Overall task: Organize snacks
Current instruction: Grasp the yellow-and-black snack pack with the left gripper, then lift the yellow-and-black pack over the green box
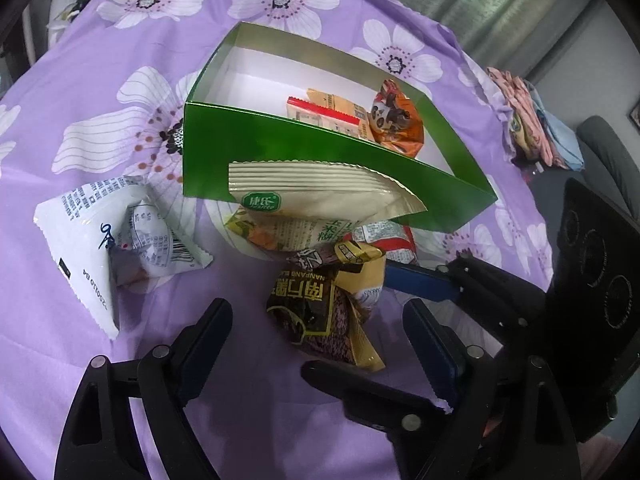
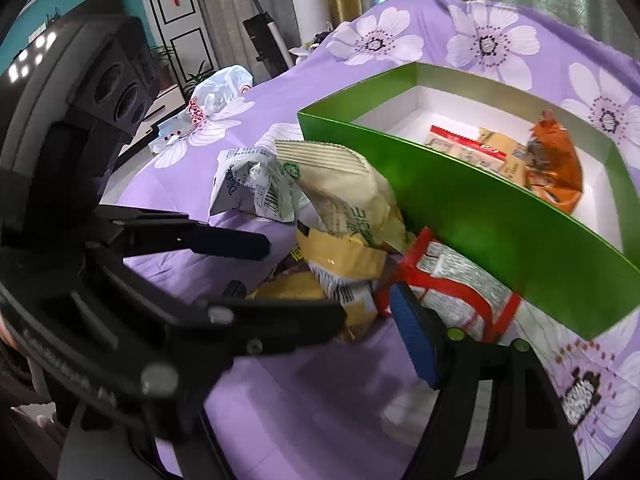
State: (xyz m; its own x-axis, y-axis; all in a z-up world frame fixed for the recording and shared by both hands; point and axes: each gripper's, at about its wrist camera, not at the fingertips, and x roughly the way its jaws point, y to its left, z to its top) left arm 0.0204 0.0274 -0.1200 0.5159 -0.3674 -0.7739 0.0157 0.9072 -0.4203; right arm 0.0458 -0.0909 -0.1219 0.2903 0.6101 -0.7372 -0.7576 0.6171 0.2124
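A green box (image 1: 304, 172) (image 2: 480, 216) stands open on the purple flowered cloth. It holds an orange packet (image 1: 396, 120) (image 2: 554, 164) and a red-edged beige packet (image 1: 320, 114) (image 2: 464, 146). In front of it lies a pile: a beige ridged packet (image 1: 312, 192) (image 2: 344, 192), a dark brown packet (image 1: 316, 312), a yellow packet (image 2: 344, 256) and a red-and-white packet (image 2: 460, 292). A white packet (image 1: 108, 232) (image 2: 248, 188) lies to the left. My left gripper (image 1: 316, 332) is open around the dark brown packet. My right gripper (image 2: 372, 316) is open at the pile, empty.
The right gripper's fingers (image 1: 420, 280) reach into the left wrist view from the right. Folded clothes (image 1: 532, 124) lie at the cloth's right edge. A white plastic bag (image 2: 220, 88) lies at the far left of the cloth.
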